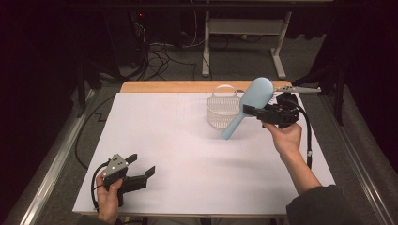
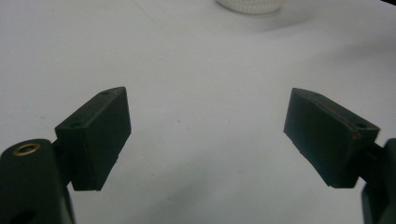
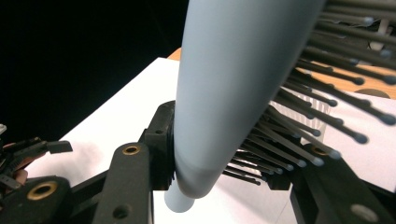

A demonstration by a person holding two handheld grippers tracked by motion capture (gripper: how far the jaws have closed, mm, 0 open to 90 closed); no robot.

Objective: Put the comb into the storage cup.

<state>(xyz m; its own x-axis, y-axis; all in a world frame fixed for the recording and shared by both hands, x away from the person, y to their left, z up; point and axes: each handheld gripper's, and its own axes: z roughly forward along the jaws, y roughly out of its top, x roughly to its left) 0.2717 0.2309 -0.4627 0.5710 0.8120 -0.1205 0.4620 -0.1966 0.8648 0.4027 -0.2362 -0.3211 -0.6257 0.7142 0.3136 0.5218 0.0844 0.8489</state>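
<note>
The white tabletop [image 1: 178, 140] is brightly lit from above while the room beyond its far edge sits nearly black. Soft shadows fall under the basket [image 1: 223, 111] and hairbrush [image 1: 248, 105]. In the right gripper view the hairbrush looms close and blurred; the left gripper view is soft and grainy

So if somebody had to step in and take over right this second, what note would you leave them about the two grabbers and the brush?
Right gripper: shut on the pale blue plastic hairbrush, gripped where handle meets head and held in the air, handle slanting down toward the table.
Left gripper: open, holding nothing, low over the near left of the white table.
White plastic mesh basket: stands at the far side, just beside the raised brush, seemingly with nothing in it.
Done: brush picked up.
Left: probably lowering it into the basket and letting go.
</note>
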